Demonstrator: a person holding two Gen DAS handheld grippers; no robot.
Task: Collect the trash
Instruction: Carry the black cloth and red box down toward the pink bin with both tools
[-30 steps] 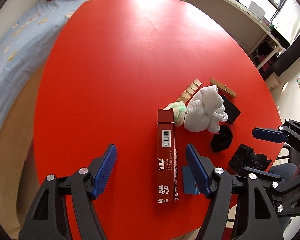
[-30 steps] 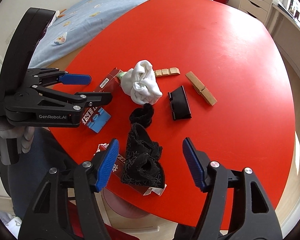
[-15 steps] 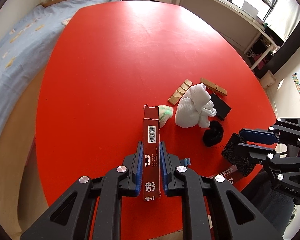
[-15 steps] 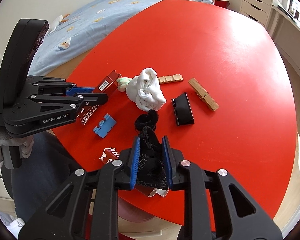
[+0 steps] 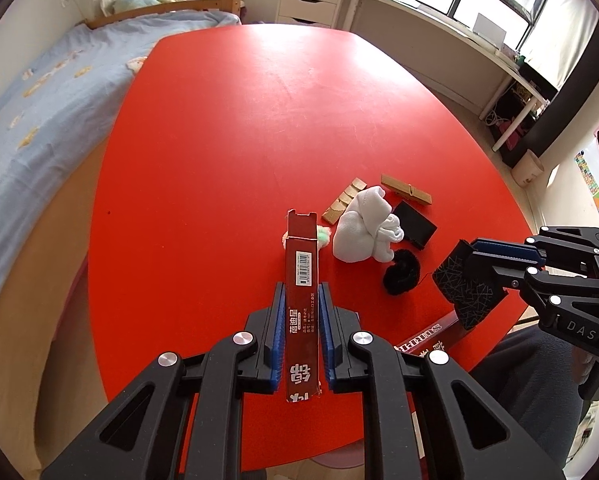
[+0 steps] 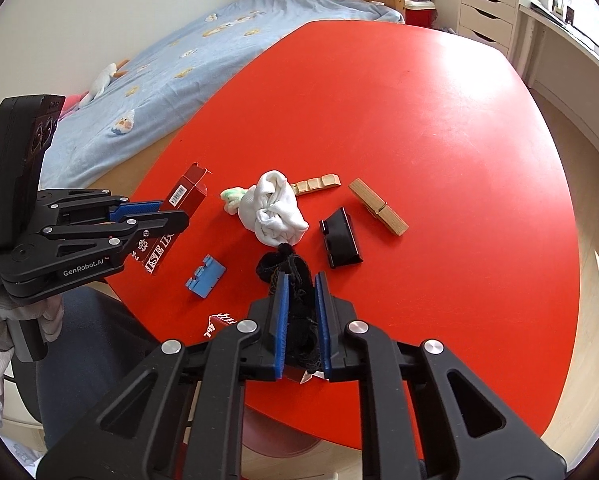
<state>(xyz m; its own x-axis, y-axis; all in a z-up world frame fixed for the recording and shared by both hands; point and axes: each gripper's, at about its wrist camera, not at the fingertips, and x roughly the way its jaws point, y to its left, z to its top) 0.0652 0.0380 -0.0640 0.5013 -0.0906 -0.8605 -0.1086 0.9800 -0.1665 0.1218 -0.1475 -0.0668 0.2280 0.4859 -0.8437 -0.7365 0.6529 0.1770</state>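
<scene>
Gripping the long red carton (image 5: 302, 312) between its blue pads, the left gripper (image 5: 301, 320) is closed tight on the box's lower half, so the carton's long axis is running straight out ahead along the fingers and its open, flapped end is jutting well beyond the fingertips. The right gripper (image 6: 301, 320) is likewise clamped shut, pinching a crumpled black mesh wrapper (image 6: 297, 300) that is bunching up between and just past its pads. Both pieces appear to be hanging clear of the red table (image 5: 239, 140). Lying ahead of both sets of fingers are the remaining scraps: a white wad (image 6: 273, 214), a black pom-pom (image 5: 401, 274), a black clip (image 6: 339, 240), a wooden clothespin (image 6: 377, 206), and a blue piece (image 6: 205, 276) between the two grippers. No bin is showing, so which way the loads must travel cannot be told; with its long overhang, the carton will likely need the wider swing.
</scene>
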